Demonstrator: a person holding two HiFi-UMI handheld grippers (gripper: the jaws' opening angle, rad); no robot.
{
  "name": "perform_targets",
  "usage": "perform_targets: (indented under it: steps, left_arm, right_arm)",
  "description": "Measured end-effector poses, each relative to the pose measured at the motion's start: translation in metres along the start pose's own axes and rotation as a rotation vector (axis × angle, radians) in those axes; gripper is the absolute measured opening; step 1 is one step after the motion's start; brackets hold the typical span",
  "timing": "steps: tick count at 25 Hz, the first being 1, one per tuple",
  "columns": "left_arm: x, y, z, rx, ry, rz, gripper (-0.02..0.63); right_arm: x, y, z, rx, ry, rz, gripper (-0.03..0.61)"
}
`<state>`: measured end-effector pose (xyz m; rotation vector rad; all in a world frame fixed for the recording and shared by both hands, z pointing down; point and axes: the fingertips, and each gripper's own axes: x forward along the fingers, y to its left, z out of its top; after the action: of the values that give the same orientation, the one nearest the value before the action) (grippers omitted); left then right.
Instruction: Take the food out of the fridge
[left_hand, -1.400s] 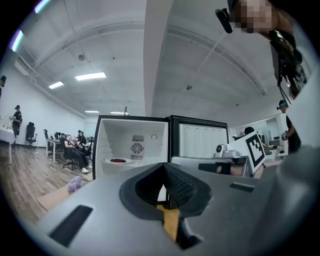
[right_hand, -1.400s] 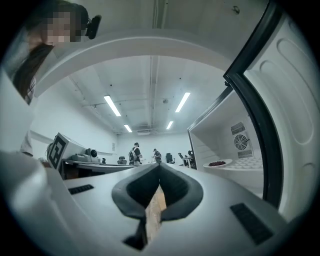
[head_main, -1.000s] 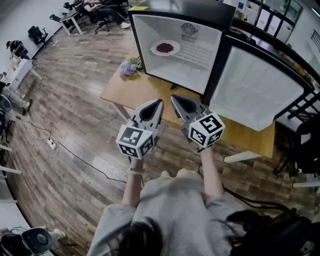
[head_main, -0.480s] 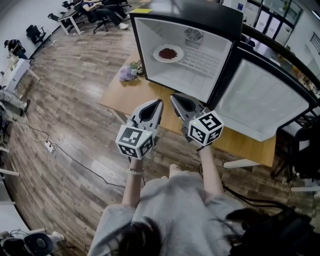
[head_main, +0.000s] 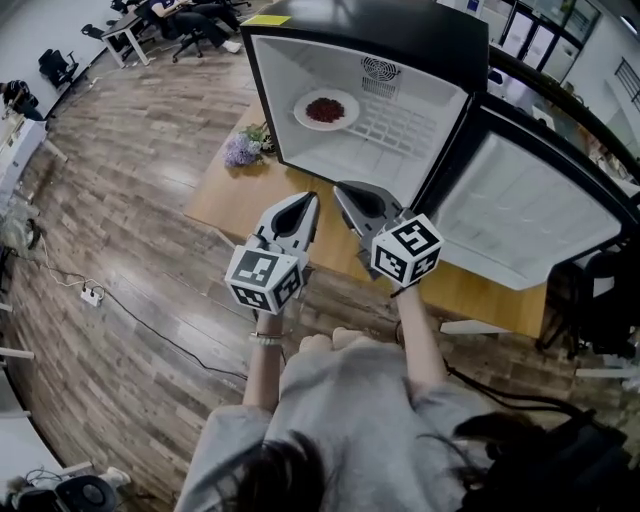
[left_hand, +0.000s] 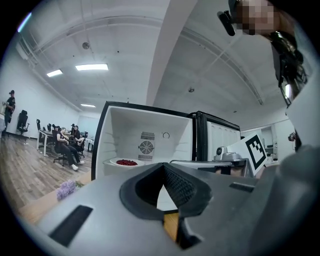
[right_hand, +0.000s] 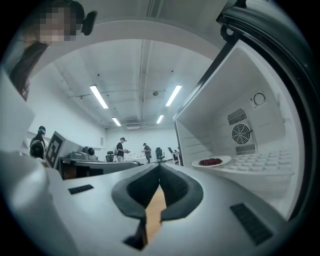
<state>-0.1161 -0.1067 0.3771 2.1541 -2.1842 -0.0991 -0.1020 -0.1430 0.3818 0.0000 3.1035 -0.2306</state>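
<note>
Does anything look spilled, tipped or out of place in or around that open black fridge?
Nothing stands out. The white plate of dark red food sits flat on the shelf inside the black fridge, nothing spilled. Its door hangs open, and a bunch of purple flowers lies on the wooden table beside it.

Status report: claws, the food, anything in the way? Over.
Both shut, empty: left claw, right claw, short of the fridge. Untouched plate of red food on its shelf. Open door, path clear.
</note>
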Motion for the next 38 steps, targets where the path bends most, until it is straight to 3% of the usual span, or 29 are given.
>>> perform_targets:
  steps: [7, 22, 27, 31, 35, 38]
  left_arm:
    - [0.025, 0.021, 0.003, -0.004, 0.005, -0.04, 0.008]
    - [0.073, 0.088, -0.005, -0.019, 0.086, -0.267, 0.008]
    - [0.078, 0.105, -0.009, -0.013, 0.104, -0.344, 0.008]
    - [0.081, 0.11, -0.01, 0.006, 0.124, -0.416, 0.008]
    - [0.085, 0.117, -0.011, 0.009, 0.135, -0.449, 0.008]
    - [0.089, 0.119, -0.012, -0.007, 0.14, -0.449, 0.008]
  right_arm:
    - [0.016, -0.019, -0.004, 0.01, 0.015, -0.037, 0.008]
    - [0.077, -0.061, -0.007, 0.085, -0.029, -0.261, 0.008]
    - [0.087, -0.072, -0.012, 0.216, -0.079, -0.359, 0.008]
    - [0.088, -0.083, -0.011, 0.396, -0.21, -0.406, 0.009]
    - [0.091, -0.091, -0.008, 0.49, -0.29, -0.455, 0.011]
    - [0.093, -0.098, -0.013, 0.569, -0.316, -0.486, 0.094]
